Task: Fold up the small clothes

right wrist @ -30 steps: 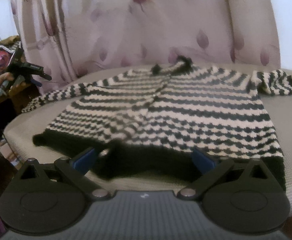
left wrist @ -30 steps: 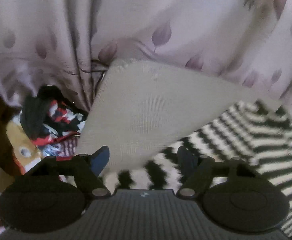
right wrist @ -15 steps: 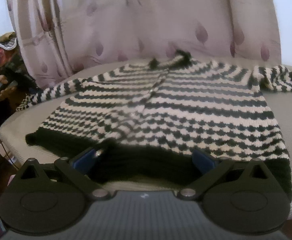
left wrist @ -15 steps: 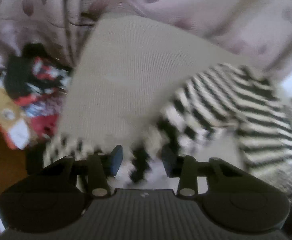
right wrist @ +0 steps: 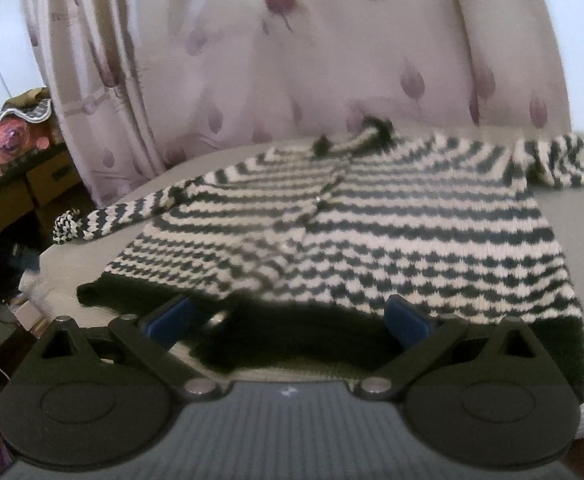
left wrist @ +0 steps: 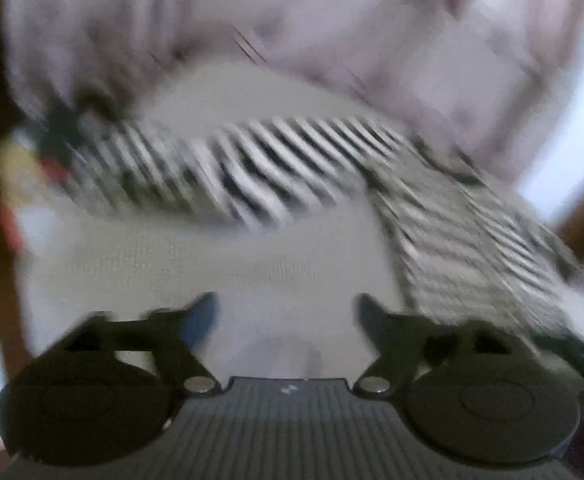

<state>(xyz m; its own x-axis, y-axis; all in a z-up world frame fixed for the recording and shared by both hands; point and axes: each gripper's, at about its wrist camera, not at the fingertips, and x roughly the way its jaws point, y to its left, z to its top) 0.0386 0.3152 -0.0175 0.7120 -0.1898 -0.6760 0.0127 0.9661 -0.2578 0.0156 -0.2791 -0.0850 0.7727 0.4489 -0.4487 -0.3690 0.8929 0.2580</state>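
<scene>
Striped sweater (right wrist: 372,228) flat on grey cushion (right wrist: 564,216), centre frame; left sleeve (left wrist: 243,172) across mid-frame, blurred; left gripper (left wrist: 287,312) spread wide, empty; right gripper (right wrist: 287,316) spread wide over black hem (right wrist: 292,340); pinch sleeve cuff cleanly, fold inward without dragging body.

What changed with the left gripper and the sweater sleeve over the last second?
The left gripper, half shut around the sleeve half a second ago, has opened and backed away; the sleeve now lies stretched out on the cushion. The right gripper stays open over the sweater hem; the body hasn't shifted.
</scene>
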